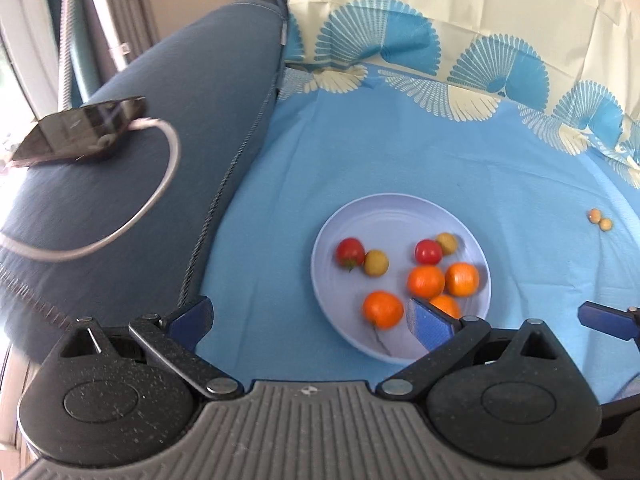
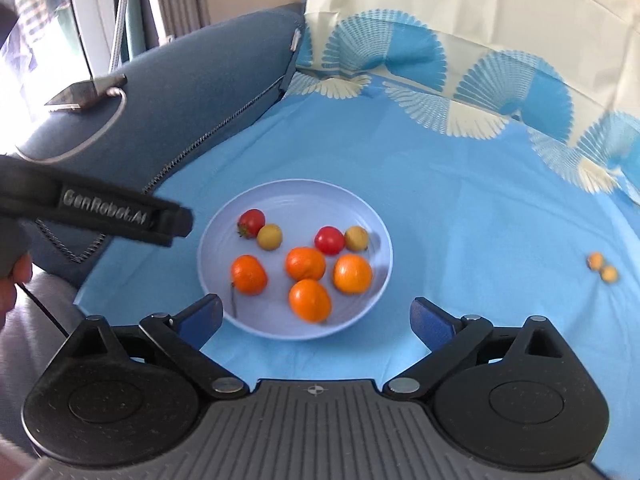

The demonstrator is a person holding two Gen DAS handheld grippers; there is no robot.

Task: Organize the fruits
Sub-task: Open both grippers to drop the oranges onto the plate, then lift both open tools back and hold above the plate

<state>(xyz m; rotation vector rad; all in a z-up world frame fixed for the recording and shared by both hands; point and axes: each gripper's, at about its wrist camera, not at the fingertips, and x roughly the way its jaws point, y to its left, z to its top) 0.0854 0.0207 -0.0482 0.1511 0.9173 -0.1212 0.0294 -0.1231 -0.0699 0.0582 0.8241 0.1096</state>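
holding nothing, your left gripper [image 1: 310,320] and right gripper [image 2: 316,316] spread their fingers wide; the fruit plate [image 2: 240,204] lies just ahead. left gripper's body reads "genrobot.ai".

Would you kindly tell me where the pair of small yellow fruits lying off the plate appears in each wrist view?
Left wrist: pair of small yellow fruits at far right, on the cloth, right of the plate.
Right wrist: the pair at far right, right of the plate.
Shared landmark: the plate.

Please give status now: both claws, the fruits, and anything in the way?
Left claw open, empty. Right claw open, empty. Eight fruits in plate; two small yellow fruits outside on cloth. Nothing in the way.
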